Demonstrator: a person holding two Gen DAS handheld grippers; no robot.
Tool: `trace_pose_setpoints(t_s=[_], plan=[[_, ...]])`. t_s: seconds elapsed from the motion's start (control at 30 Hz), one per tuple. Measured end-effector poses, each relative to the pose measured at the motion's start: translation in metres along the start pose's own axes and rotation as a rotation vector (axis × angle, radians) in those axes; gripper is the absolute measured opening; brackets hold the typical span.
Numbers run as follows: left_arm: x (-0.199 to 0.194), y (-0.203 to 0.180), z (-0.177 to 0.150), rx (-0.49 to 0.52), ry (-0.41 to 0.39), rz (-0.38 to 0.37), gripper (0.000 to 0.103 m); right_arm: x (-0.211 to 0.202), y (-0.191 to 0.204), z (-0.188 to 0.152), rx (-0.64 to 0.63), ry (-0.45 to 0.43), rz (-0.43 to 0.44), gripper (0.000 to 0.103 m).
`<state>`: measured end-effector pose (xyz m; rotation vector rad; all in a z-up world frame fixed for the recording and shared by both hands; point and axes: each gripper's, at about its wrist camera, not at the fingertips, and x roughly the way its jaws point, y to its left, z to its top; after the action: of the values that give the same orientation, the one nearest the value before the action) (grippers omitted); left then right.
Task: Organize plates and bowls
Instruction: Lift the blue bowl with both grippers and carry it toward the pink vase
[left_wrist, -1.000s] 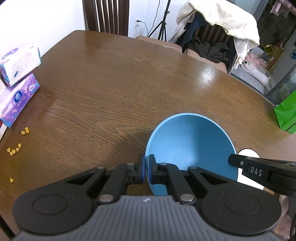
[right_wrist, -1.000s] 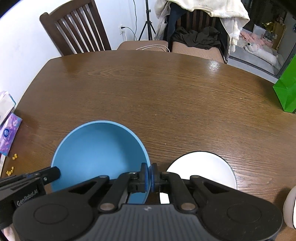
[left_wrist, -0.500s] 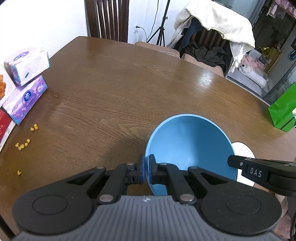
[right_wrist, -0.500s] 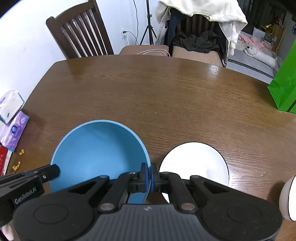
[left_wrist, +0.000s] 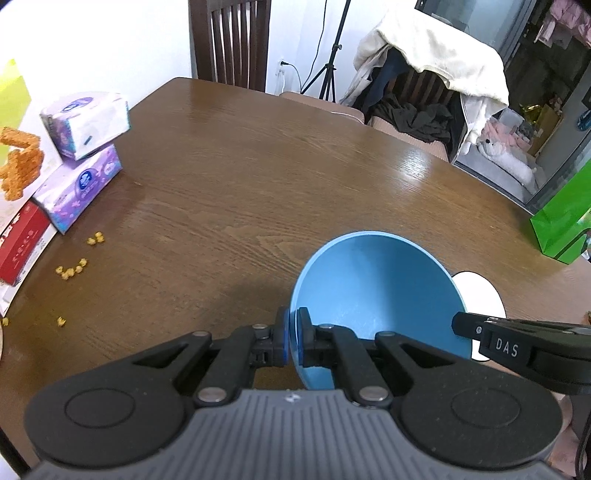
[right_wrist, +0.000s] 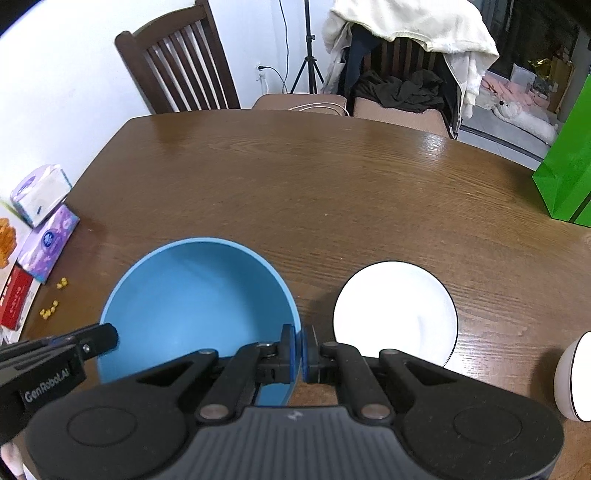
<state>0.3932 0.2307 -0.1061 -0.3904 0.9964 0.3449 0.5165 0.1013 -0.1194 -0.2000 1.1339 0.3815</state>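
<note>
A big blue bowl (left_wrist: 376, 291) (right_wrist: 195, 299) hangs above the brown table, held from both sides. My left gripper (left_wrist: 294, 338) is shut on its left rim. My right gripper (right_wrist: 301, 347) is shut on its right rim and shows in the left wrist view as a black finger (left_wrist: 480, 328) at the bowl's right edge. A white plate (right_wrist: 395, 314) (left_wrist: 480, 291) with a thin dark rim lies flat on the table just right of the bowl. Part of a white bowl (right_wrist: 576, 380) shows at the right wrist view's right edge.
Tissue packs (left_wrist: 83, 162) (right_wrist: 44, 214) and a red box (left_wrist: 20, 243) are piled at the table's left edge, with yellow crumbs (left_wrist: 72, 269) beside them. A green bag (right_wrist: 565, 166) stands at the right. Chairs (right_wrist: 177, 70) line the far side.
Both grippers have risen and drawn back with the blue bowl between them, so the table looks farther off. The plate and tissue packs have shifted inward in view.
</note>
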Motion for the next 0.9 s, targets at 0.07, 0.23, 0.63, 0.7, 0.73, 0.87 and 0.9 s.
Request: trace_pose_setpoints(t_s=[0.07,0.23,0.63,0.7,0.73,0.87,0.9], plan=[[-0.004,0.003,-0.003,-0.005,-0.002,0.003,0.005,-0.004,0.003,-0.004,-0.005,-0.003,0.001,0.004],[-0.013,0.011,-0.01,-0.022,-0.009,0.009,0.005,-0.012,0.012,-0.011,-0.02,-0.01,0.008,0.004],[-0.036,0.031,-0.028,-0.057,-0.028,0.017,0.005,-0.026,0.032,-0.029,-0.055,-0.014,0.018,0.004],[-0.04,0.035,-0.031,-0.064,-0.03,0.018,0.005,-0.029,0.036,-0.032,-0.062,-0.014,0.02,0.004],[-0.042,0.037,-0.033,-0.068,-0.031,0.019,0.005,-0.03,0.038,-0.033,-0.066,-0.014,0.02,0.004],[-0.049,0.044,-0.041,-0.08,-0.035,0.025,0.005,-0.034,0.046,-0.041,-0.081,-0.014,0.024,0.004],[-0.051,0.046,-0.043,-0.082,-0.036,0.027,0.005,-0.035,0.049,-0.043,-0.084,-0.014,0.026,0.004]])
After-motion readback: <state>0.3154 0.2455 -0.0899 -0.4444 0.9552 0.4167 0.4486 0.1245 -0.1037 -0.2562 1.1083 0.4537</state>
